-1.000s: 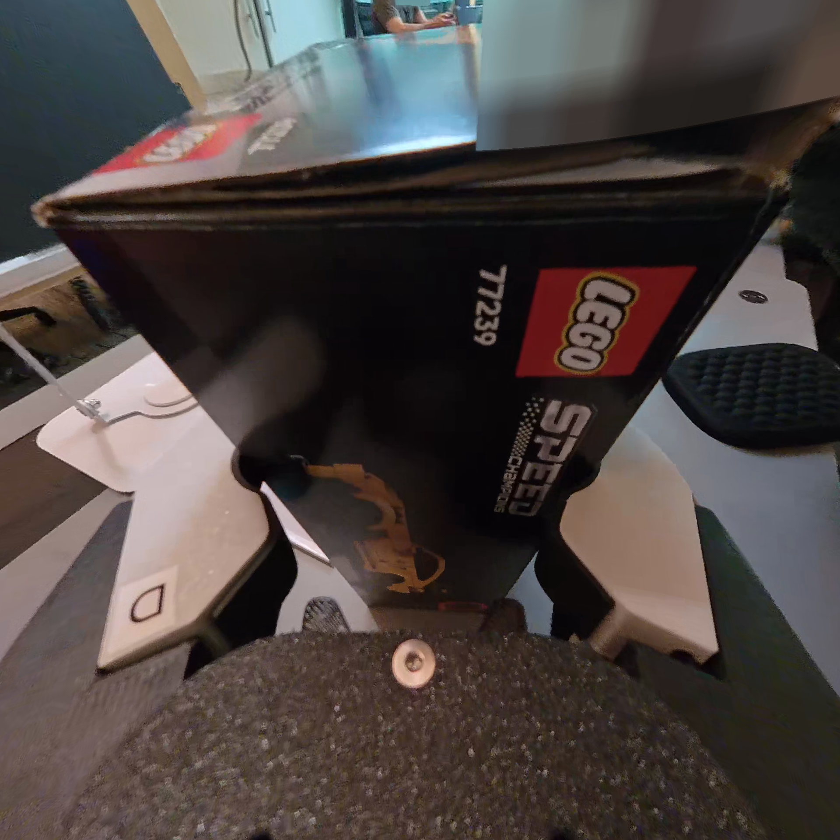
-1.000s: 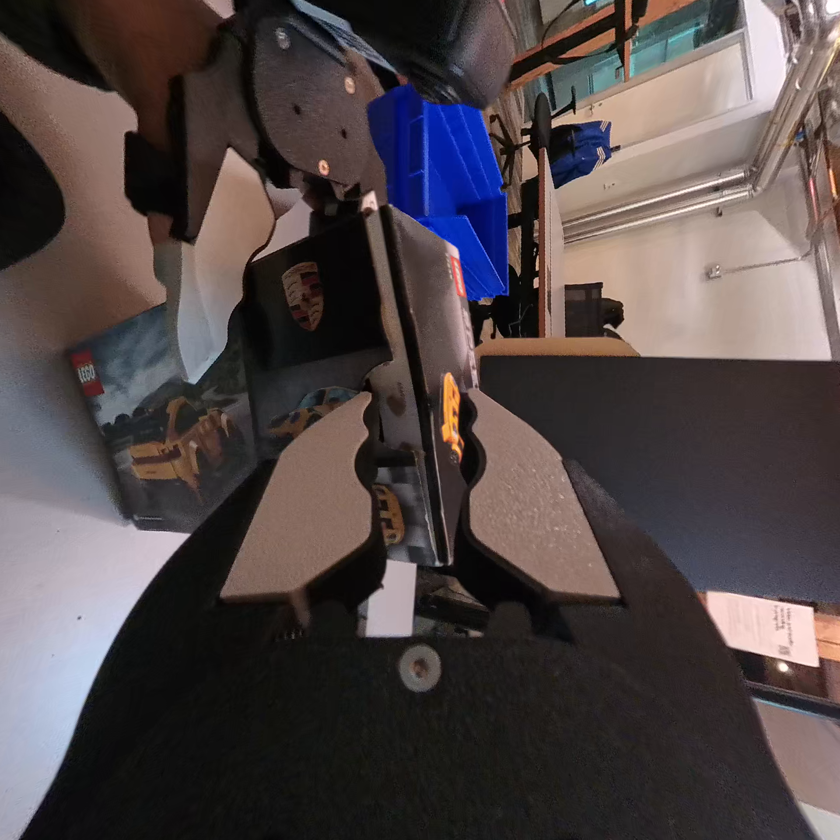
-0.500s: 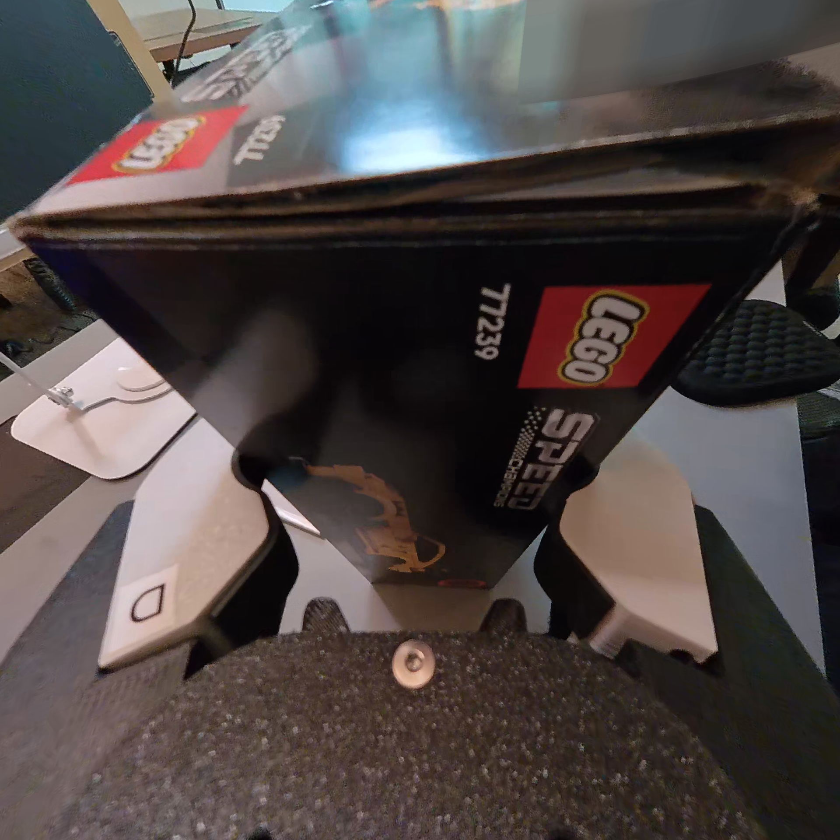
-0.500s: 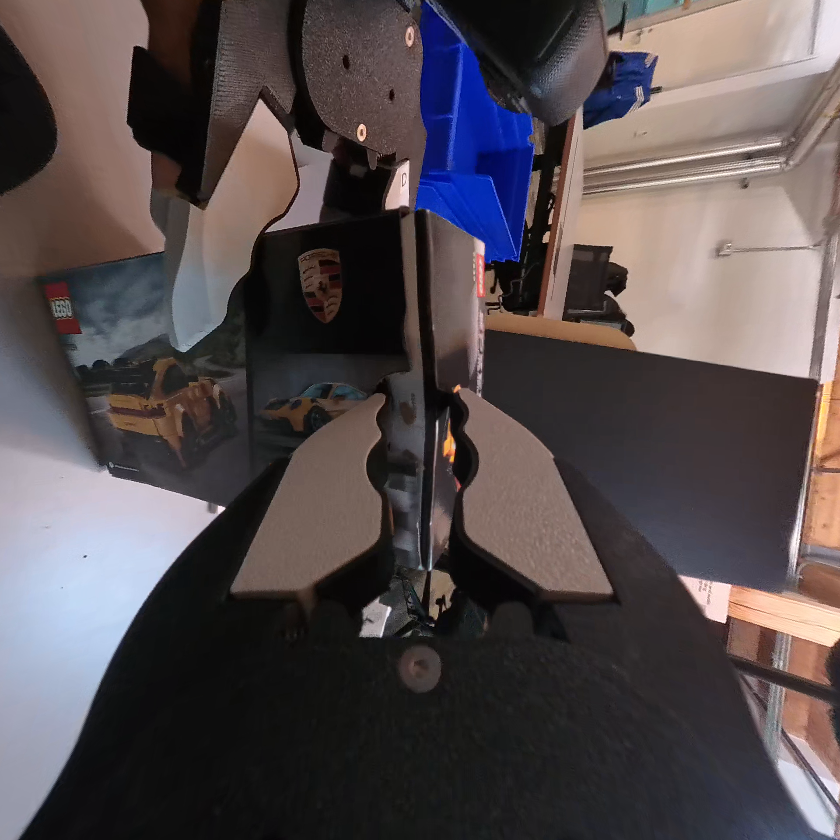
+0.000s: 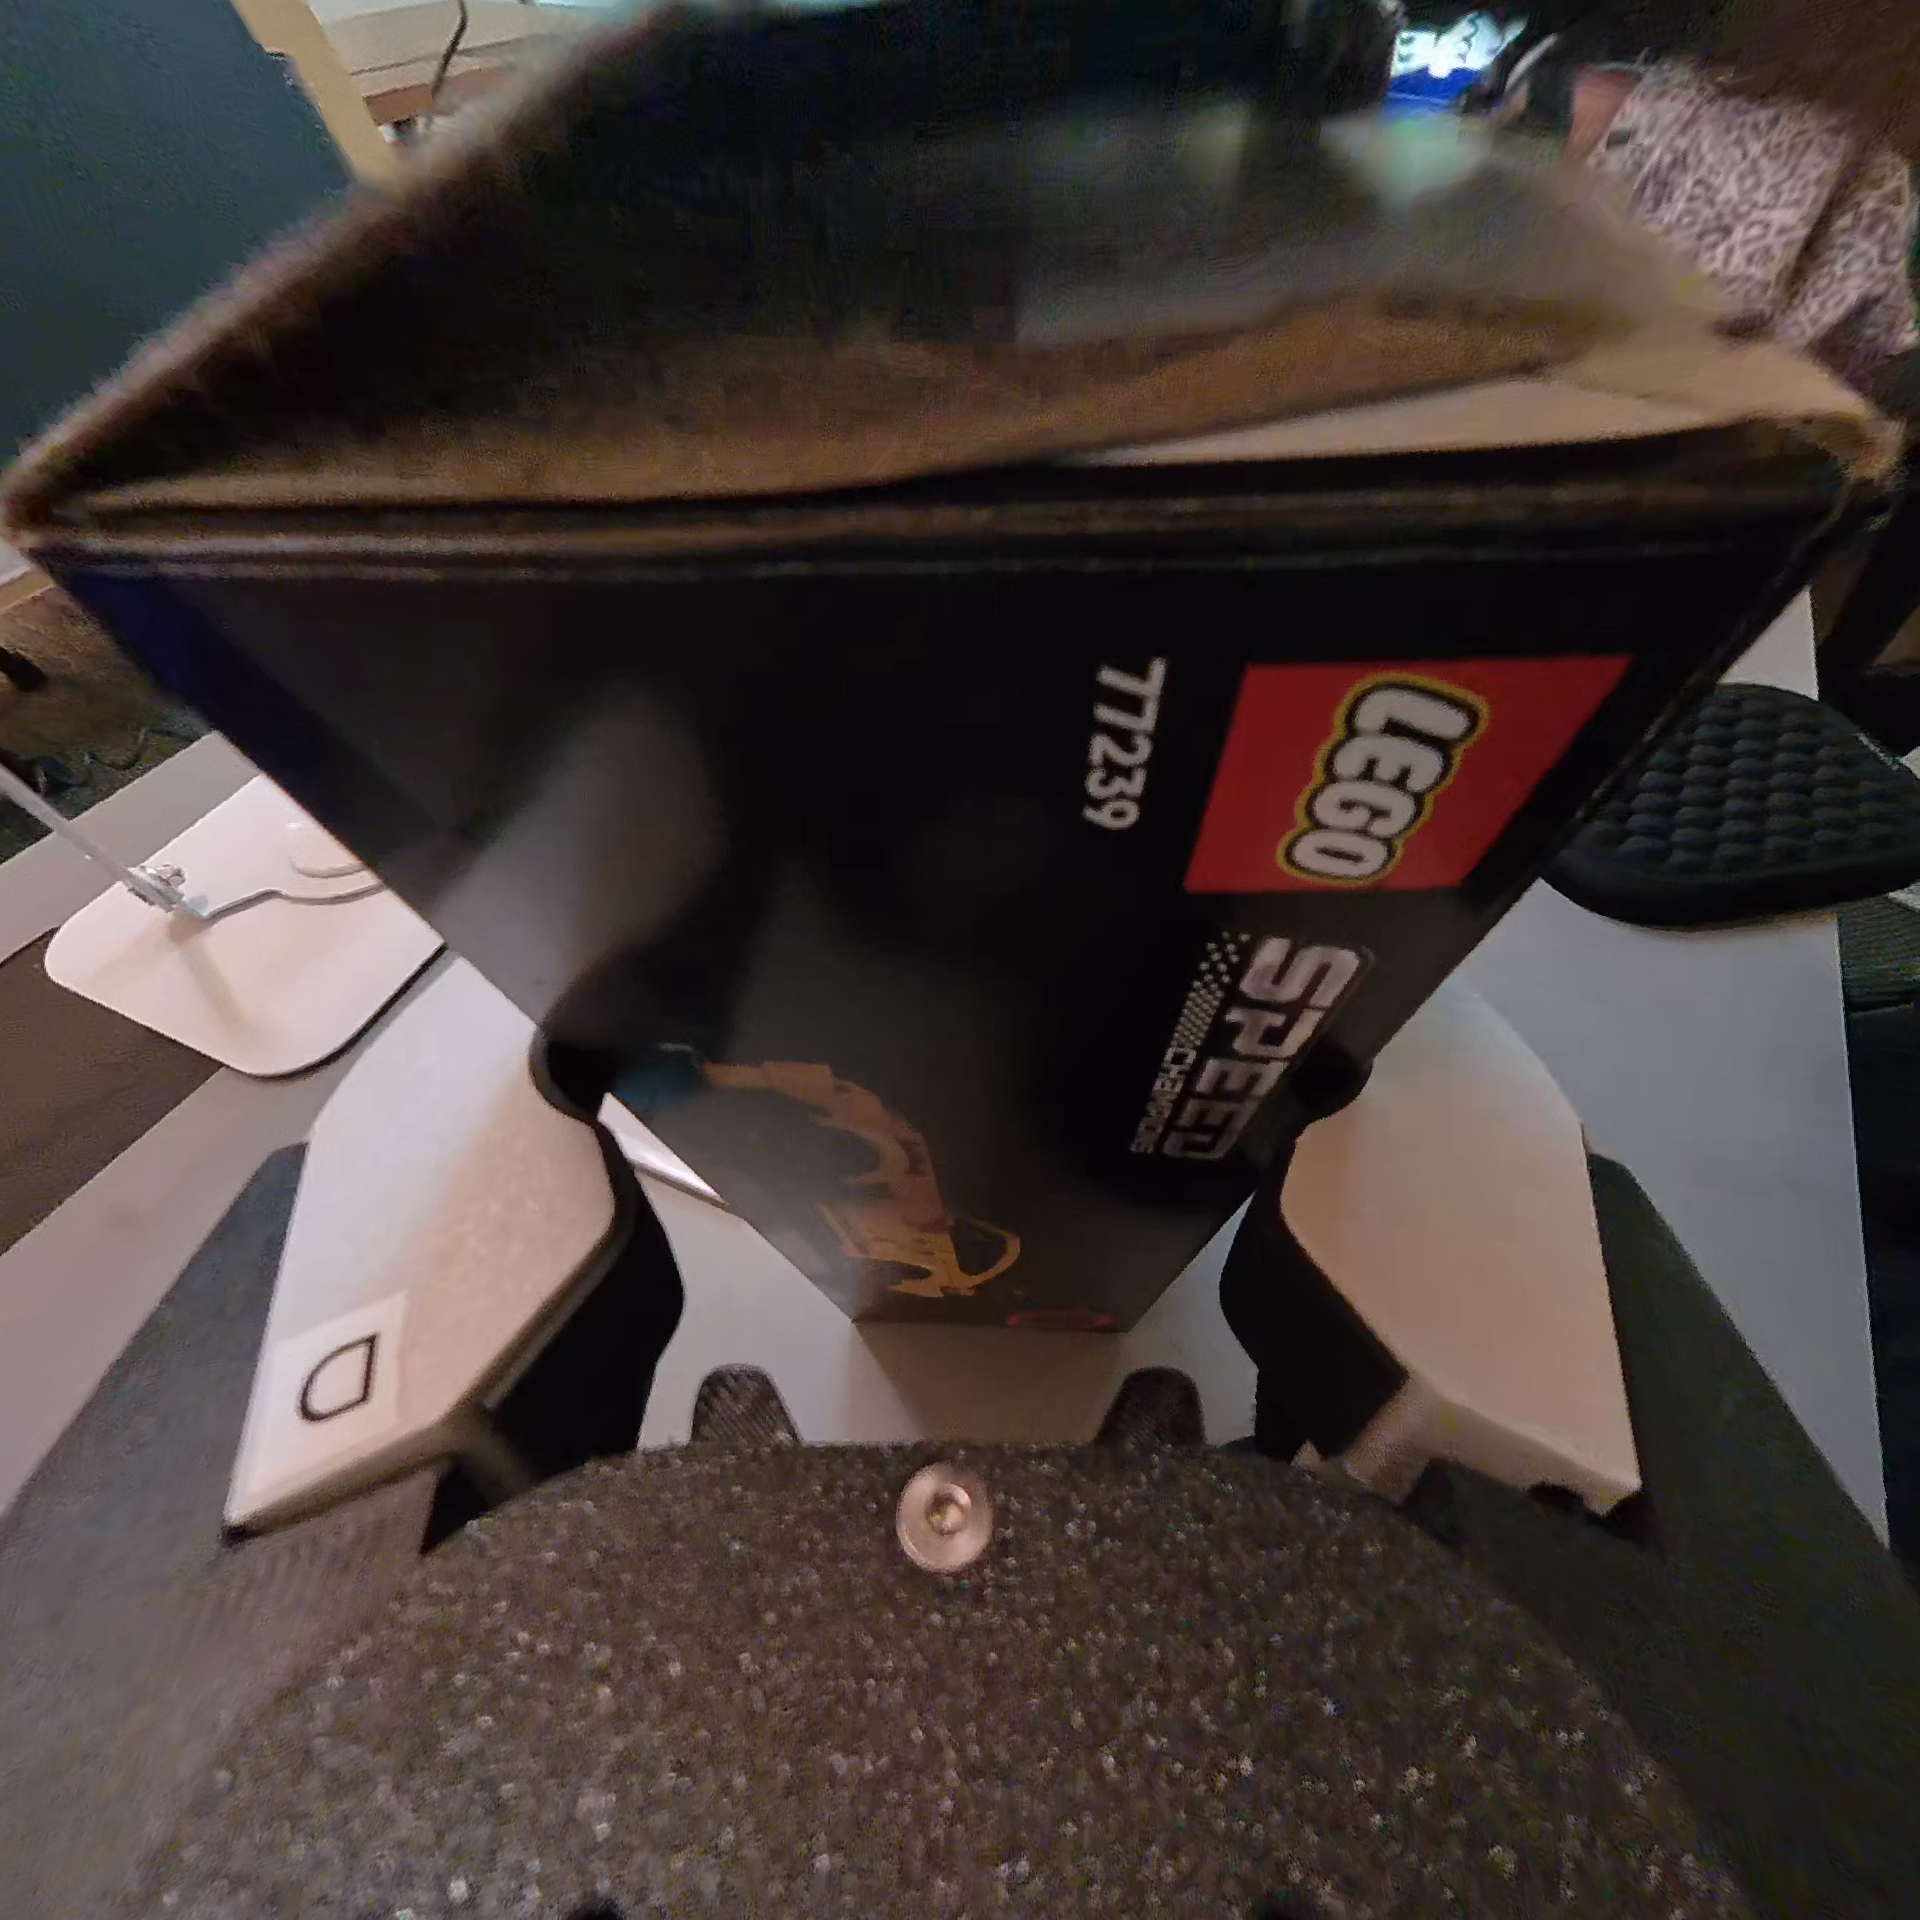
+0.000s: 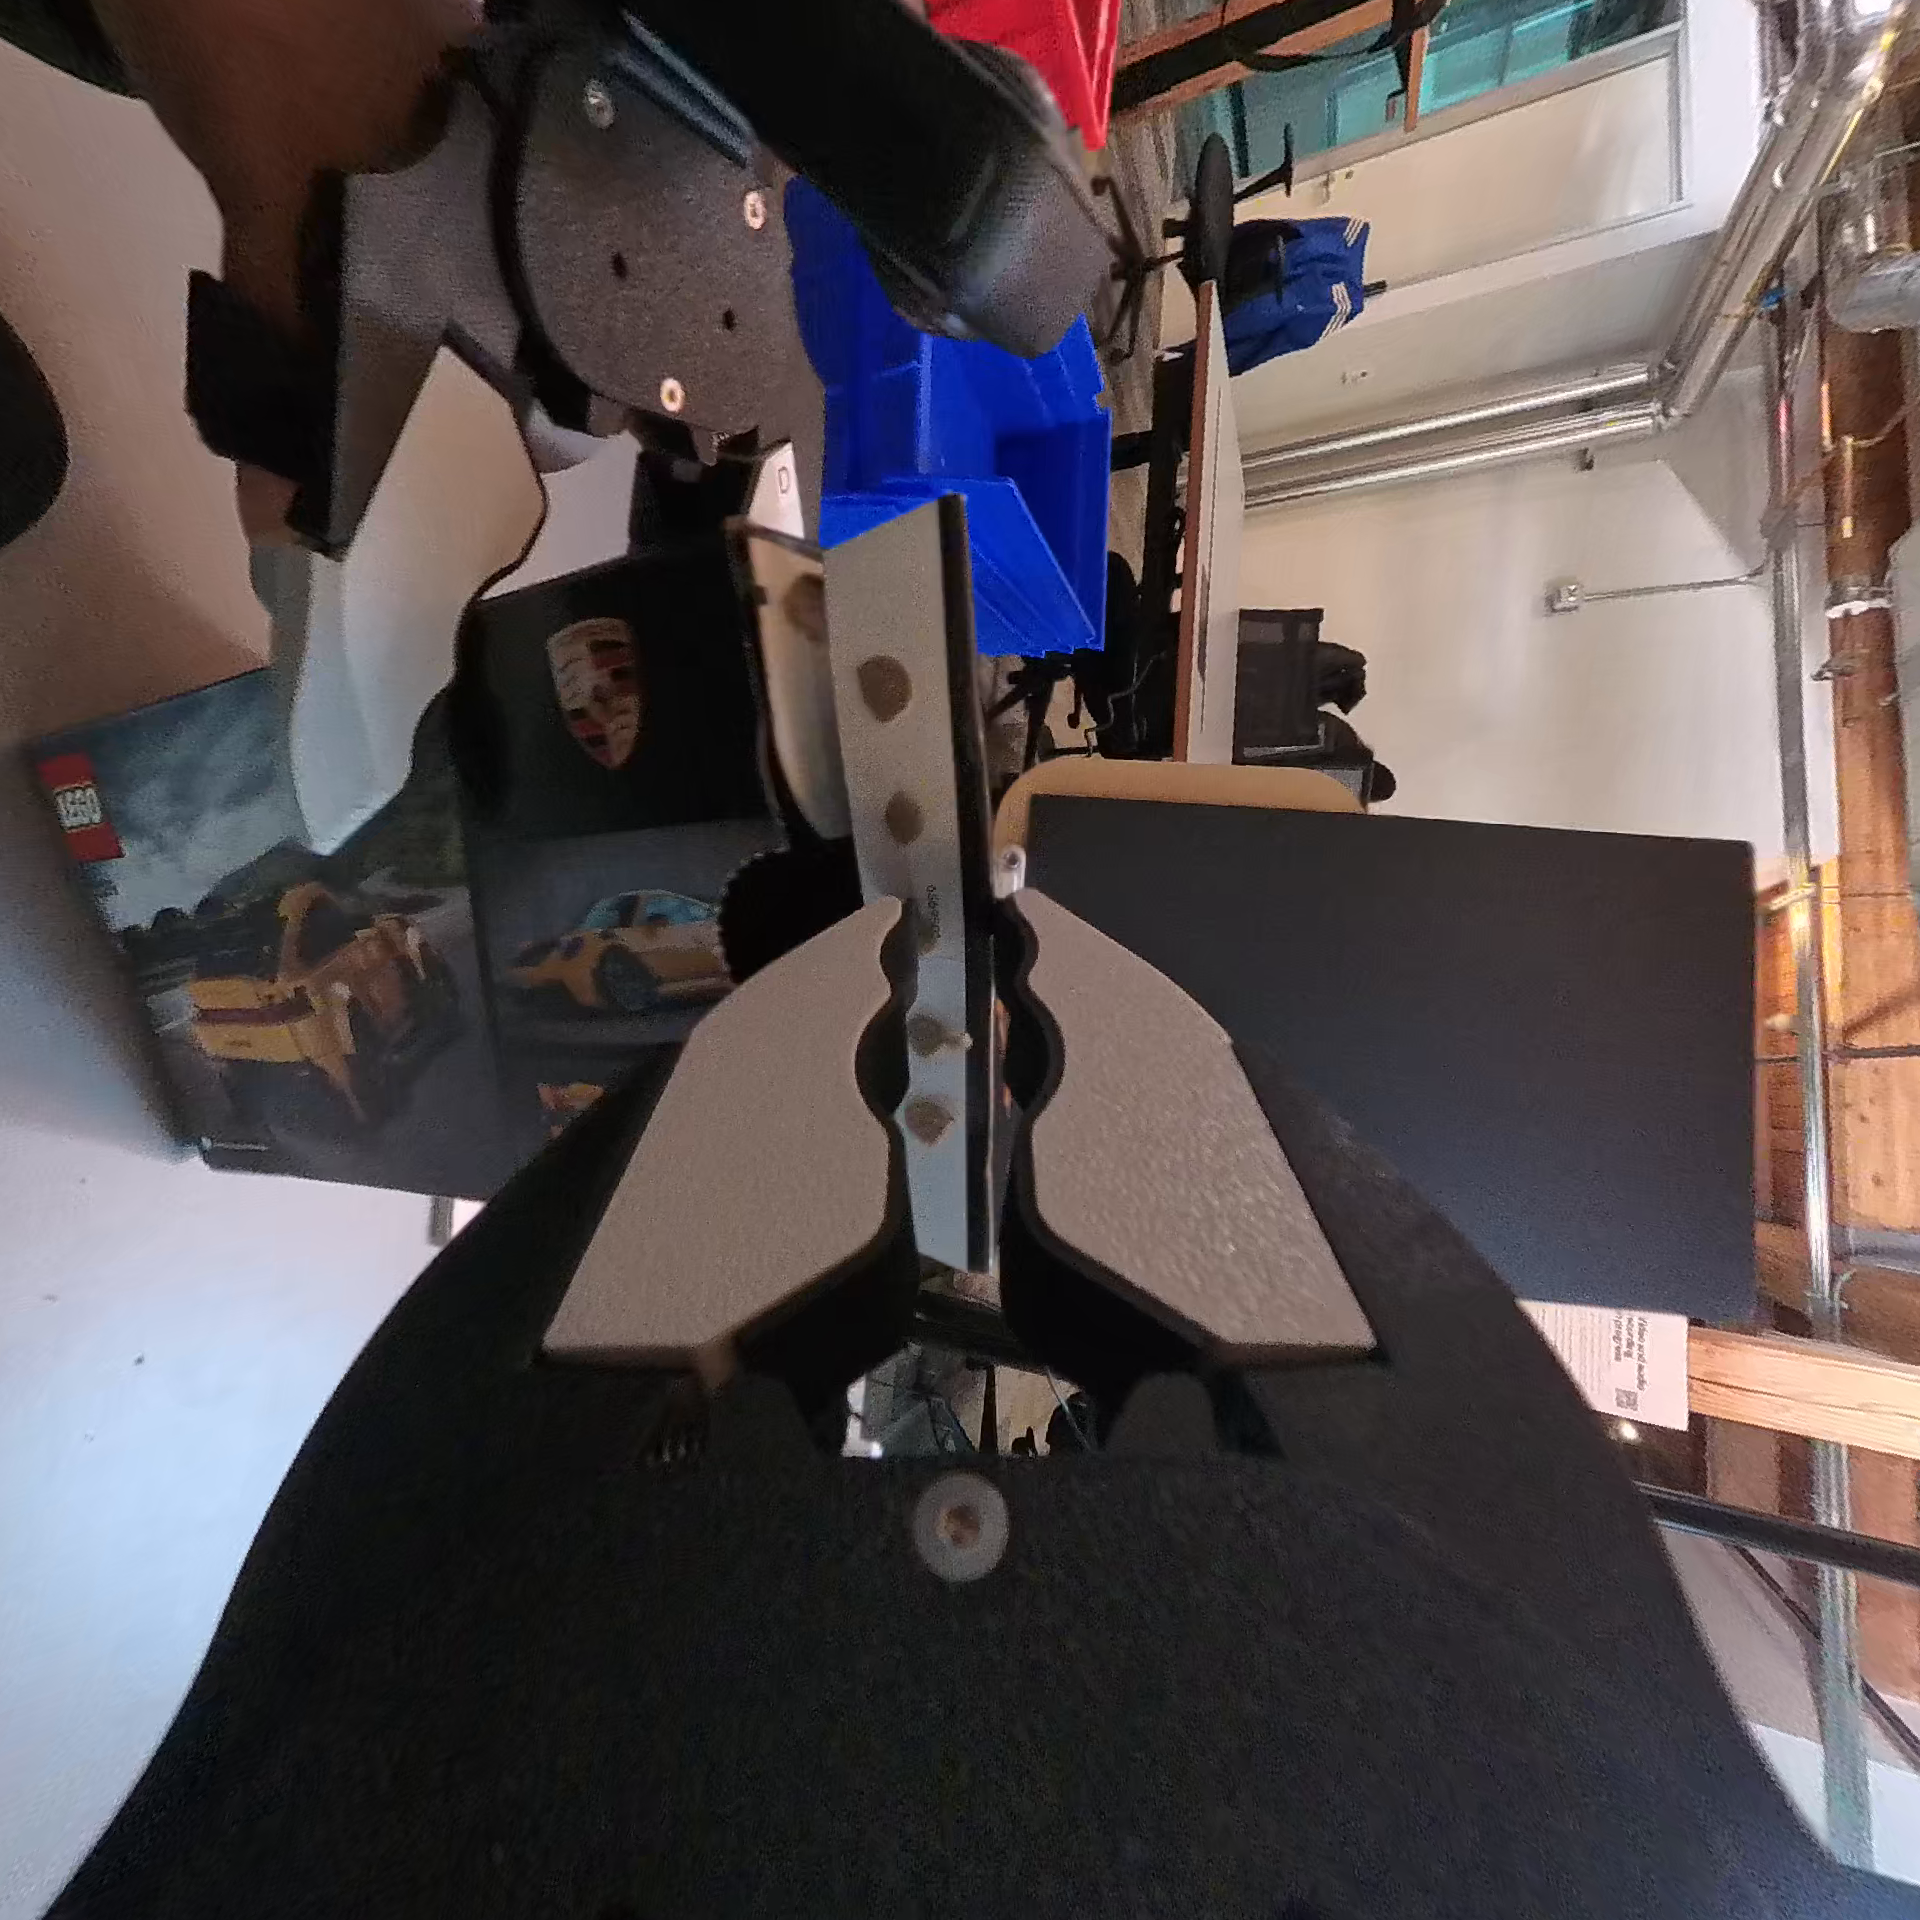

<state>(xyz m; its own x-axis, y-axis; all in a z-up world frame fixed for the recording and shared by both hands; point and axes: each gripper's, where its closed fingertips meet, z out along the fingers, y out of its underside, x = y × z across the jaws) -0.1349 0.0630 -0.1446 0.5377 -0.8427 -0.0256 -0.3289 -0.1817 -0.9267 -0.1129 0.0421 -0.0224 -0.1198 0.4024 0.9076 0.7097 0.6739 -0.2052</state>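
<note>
Since a moment ago, the end flap between my right fingers has swung away from the box, so its pale inner side with round glue spots now faces the camera, where earlier the flap lay nearly flat against the dark end. My right gripper pinches that flap edge-on, both grey fingers pressed to its two faces with only the cardboard's thickness between them.

My left gripper clamps the black toy box across its narrow side; the white fingers press on opposite faces near the lower corner, and the grip looks the same as before. That side carries a red logo patch and part of a yellow car picture. The box is held up off the white table, tilted, its upper end blurred and frayed-looking.

From the right wrist view, the box's face with a crest and a yellow car sits just left of the opened flap, and the left gripper's dark body hangs above it. A booklet showing a yellow car lies flat on the table beyond. Blue bins stand behind, and a dark panel fills the right. In the left wrist view a black mesh pad sits at the right, and a flat white stand base lies at the left.
</note>
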